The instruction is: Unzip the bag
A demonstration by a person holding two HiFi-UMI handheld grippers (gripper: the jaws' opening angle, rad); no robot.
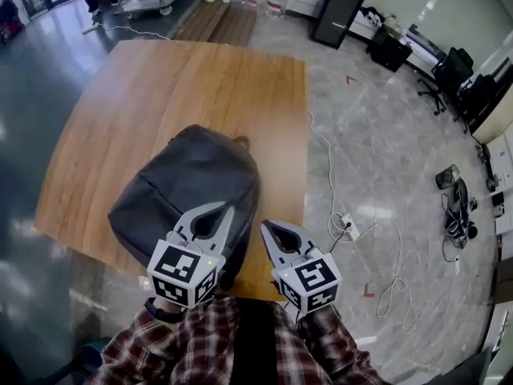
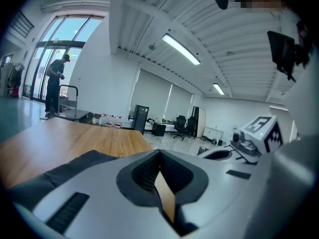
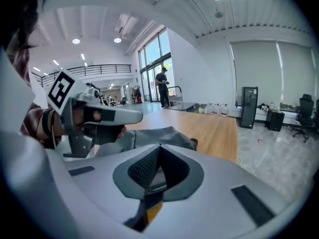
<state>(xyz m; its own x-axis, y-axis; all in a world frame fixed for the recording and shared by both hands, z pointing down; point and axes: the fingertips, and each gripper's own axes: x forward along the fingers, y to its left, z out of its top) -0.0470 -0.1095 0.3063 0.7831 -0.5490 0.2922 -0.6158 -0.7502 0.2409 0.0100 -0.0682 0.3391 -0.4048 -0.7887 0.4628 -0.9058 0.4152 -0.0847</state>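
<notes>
A: Head view: the bag (image 1: 188,183) lies at lower centre of frame, on the near right part of the wooden table (image 1: 200,79), its near end at the table's front edge.
B: And the 2 grippers?
A: The left gripper (image 1: 227,208) has its jaws clenched tip to tip with nothing between them, over the bag's near end. Whether it's touching, I can't tell. The right gripper (image 1: 264,225) is pressed closed too, also empty, just right of the bag by the table's near right corner.
B: Room to move?
A: Open wood runs from the bag up to the far edge in the upper frame, plus a strip at its left. Past the right edge, a white cable (image 1: 327,163) and power strip (image 1: 349,227) lie on the marble floor (image 1: 385,135).
</notes>
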